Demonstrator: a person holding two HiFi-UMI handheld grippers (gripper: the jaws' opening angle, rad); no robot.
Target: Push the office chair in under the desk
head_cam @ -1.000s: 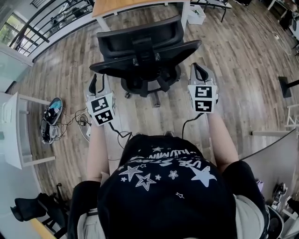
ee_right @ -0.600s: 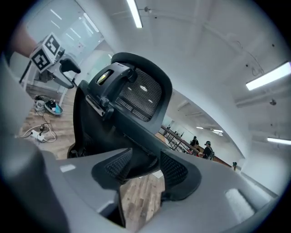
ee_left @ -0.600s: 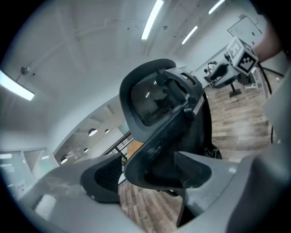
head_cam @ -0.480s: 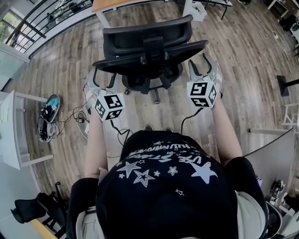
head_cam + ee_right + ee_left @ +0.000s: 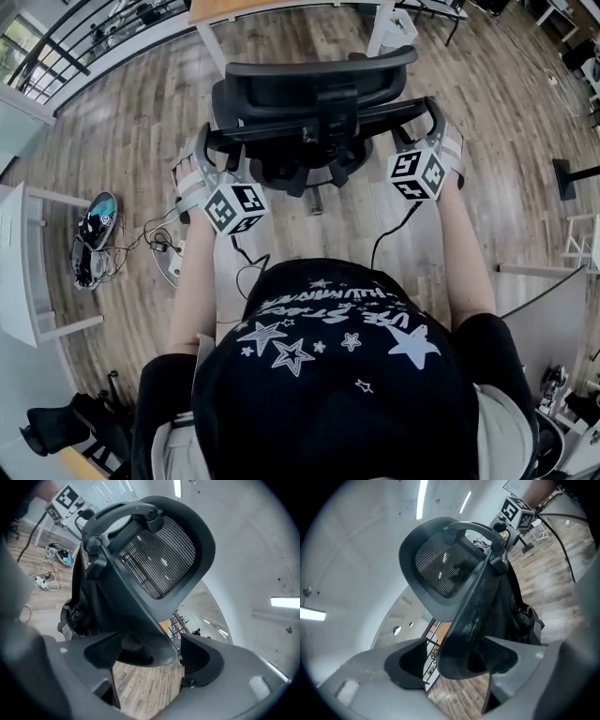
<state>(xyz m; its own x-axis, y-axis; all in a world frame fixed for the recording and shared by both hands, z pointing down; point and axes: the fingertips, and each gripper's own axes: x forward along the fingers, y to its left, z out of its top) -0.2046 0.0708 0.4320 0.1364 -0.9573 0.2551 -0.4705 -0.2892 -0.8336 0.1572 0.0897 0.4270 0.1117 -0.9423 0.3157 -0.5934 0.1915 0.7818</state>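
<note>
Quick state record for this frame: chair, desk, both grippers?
chair: black mesh-backed office chair, standing short of the desk
desk: wooden-topped desk with white legs, at head view's top edge
left gripper: open, jaws just been opening, chair's back edge between them
right gripper: open, jaws just been opening, chair's back edge between them

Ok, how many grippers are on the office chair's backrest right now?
2. The left gripper straddles the left edge of the backrest and the right gripper straddles its right edge. Both pairs of jaws have just been opening and stand apart, with the edge between them.
</note>
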